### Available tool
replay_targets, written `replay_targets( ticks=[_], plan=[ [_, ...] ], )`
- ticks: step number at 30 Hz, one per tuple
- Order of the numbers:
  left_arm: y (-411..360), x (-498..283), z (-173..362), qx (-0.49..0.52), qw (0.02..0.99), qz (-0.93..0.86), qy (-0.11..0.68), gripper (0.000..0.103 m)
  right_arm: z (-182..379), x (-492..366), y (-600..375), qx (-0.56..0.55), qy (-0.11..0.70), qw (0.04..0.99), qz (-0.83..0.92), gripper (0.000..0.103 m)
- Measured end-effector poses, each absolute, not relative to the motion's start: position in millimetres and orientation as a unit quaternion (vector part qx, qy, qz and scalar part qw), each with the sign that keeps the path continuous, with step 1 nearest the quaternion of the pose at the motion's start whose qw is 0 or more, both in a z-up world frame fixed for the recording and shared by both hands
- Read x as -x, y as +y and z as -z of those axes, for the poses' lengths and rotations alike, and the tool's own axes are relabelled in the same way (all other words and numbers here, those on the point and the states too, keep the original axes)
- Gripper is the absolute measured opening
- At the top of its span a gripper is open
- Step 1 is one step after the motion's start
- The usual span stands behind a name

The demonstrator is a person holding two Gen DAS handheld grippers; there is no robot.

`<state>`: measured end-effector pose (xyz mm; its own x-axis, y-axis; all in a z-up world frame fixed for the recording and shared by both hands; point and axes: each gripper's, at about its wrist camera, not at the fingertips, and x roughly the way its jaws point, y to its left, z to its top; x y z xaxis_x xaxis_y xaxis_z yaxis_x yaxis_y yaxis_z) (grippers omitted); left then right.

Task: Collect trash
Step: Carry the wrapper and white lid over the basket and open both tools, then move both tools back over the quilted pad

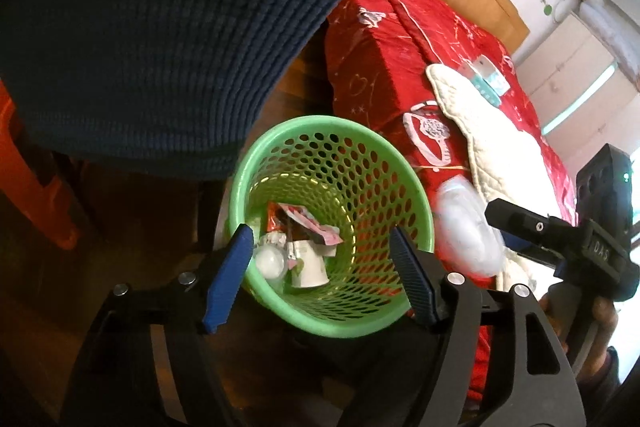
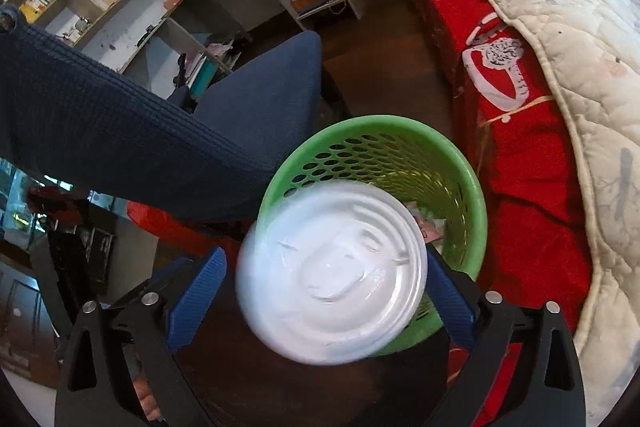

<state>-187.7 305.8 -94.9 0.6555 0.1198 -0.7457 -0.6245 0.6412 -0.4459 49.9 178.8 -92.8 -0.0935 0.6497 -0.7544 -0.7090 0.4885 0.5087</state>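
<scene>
The white lid [image 2: 332,275] is clamped in the right claw [image 2: 326,291] above the green basket [image 2: 472,163]; release is best made once centred over the rim. The left claw [image 1: 320,267] is held apart, empty.

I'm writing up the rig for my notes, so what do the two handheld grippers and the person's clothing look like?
Both the left gripper and the right gripper have black angular frames with silver pivot bolts and ribbed blue finger pads. The right unit's black body carries white lettering and a small green light. The person wears a dark blue waffle-knit sleeve.
</scene>
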Motion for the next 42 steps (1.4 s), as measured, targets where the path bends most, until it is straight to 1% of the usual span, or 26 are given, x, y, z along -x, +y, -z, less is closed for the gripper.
replay_targets(
  ticks=[3,11,16,22,31,38,42],
  plan=[
    [304,186,94,0.361,0.836,-0.222,0.35,0.073,92,-45,184,0.026,0.54,0.672,-0.506,0.094],
    [295,179,88,0.352,0.841,-0.213,0.35,0.074,80,-47,162,0.044,0.521,0.698,-0.489,0.094],
    [284,165,87,0.342,0.845,-0.202,0.359,0.074,67,-61,124,0.045,0.501,0.726,-0.468,0.094],
    [268,146,87,0.334,0.847,-0.184,0.371,0.074,49,-98,59,0.023,0.49,0.763,-0.421,0.093],
    [230,104,81,0.305,0.858,-0.137,0.39,0.074,28,-155,-37,0.012,0.47,0.814,-0.34,0.085],
    [180,64,70,0.275,0.871,-0.072,0.401,0.074,29,-204,-105,-0.006,0.47,0.84,-0.27,0.078],
    [144,35,66,0.259,0.874,-0.016,0.411,0.074,33,-221,-131,-0.013,0.472,0.847,-0.245,0.077]
  ],
)
